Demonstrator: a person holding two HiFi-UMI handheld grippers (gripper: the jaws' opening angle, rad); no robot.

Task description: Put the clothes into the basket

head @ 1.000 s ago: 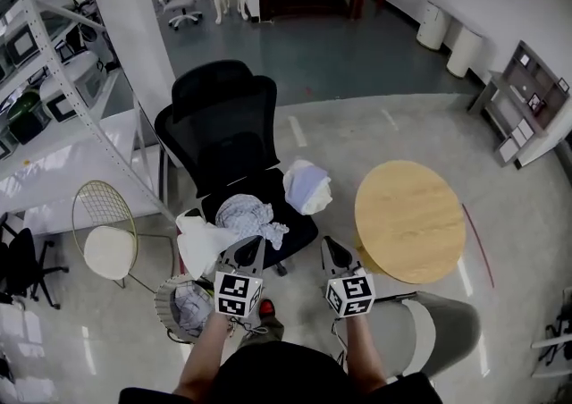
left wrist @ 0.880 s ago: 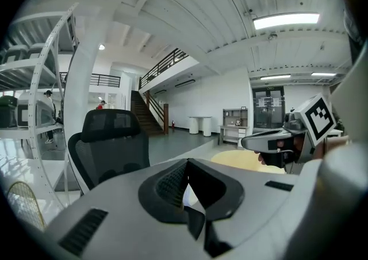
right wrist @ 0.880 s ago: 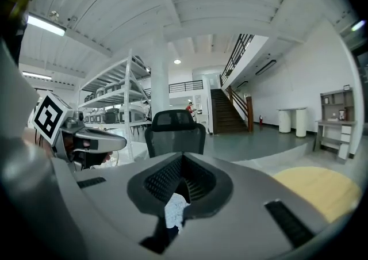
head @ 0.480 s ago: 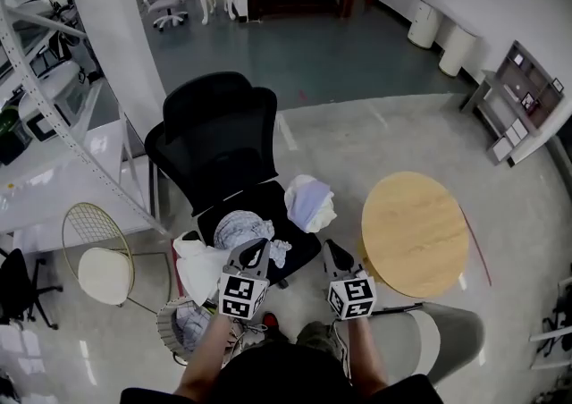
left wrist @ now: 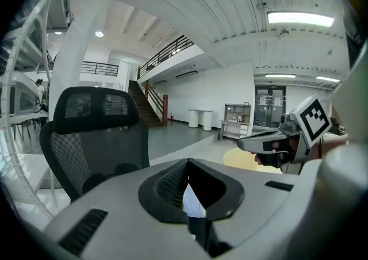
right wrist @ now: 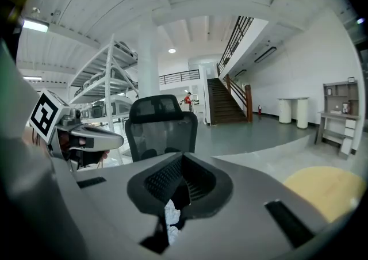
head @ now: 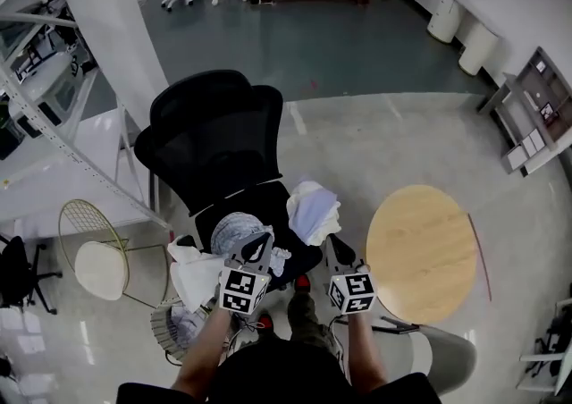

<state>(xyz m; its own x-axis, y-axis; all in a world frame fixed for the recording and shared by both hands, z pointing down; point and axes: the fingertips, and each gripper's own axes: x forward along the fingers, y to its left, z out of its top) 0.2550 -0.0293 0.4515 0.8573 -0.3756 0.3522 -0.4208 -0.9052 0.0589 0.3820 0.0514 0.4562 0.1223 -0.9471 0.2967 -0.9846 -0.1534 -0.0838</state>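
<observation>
Black mesh office chair [head: 214,138] carries three garments, none of them picked up: a grey patterned one [head: 234,229] near the middle of the seat, a pale lavender-white one [head: 313,208] at the seat's right edge, and a white one [head: 192,270] hanging off its left front corner. The basket [head: 161,331] stands on the floor just beside that corner, with what looks like some pale cloth already in it. The left gripper [head: 263,241] and right gripper [head: 329,244] hover at the seat's front edge, each with its jaws pressed together and nothing between them. I judge the task barely begun at best: three garments are left to move, and no grasp is started.
</observation>
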